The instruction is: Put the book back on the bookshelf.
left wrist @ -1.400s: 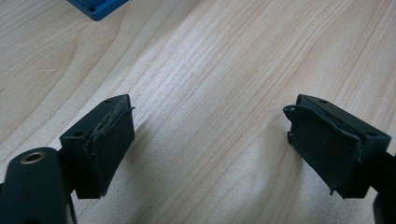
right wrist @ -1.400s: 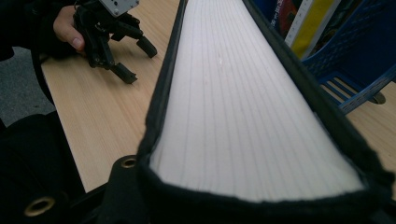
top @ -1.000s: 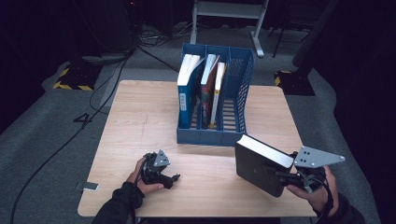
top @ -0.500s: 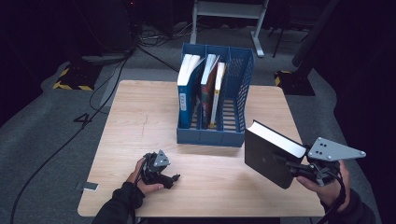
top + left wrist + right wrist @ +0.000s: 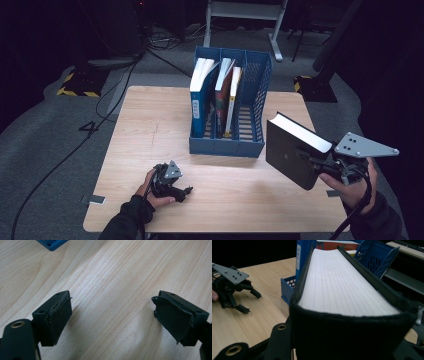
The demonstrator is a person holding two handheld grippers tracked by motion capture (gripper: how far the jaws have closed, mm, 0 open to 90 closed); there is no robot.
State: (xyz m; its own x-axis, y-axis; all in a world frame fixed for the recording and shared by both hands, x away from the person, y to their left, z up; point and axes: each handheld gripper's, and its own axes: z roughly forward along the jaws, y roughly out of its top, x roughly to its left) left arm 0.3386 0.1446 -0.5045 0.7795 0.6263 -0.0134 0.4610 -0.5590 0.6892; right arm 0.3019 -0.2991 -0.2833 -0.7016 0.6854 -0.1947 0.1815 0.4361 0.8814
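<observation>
A thick black book (image 5: 287, 150) with white page edges (image 5: 342, 285) hangs tilted in the air over the table's right edge. My right gripper (image 5: 314, 161) is shut on its lower end. A blue three-slot file rack (image 5: 227, 146) stands mid-table just left of the book. It holds a blue book (image 5: 199, 97) in its left slot and two more in the middle one. My left gripper (image 5: 184, 194) rests on the wooden table (image 5: 150, 130) near the front left, held by a hand. Its jaws stand open over bare wood (image 5: 112, 315), pointing right.
The rack's right slot (image 5: 247, 115) shows bare slats. Behind the table stands a metal frame (image 5: 245, 12), with cables on the grey floor (image 5: 65, 150) at the left. A small grey tab (image 5: 95, 199) sticks out at the table's front left corner.
The right gripper has risen and drifted right with the black book, which now hangs clear of the tabletop past the right edge. The left gripper has stayed put.
</observation>
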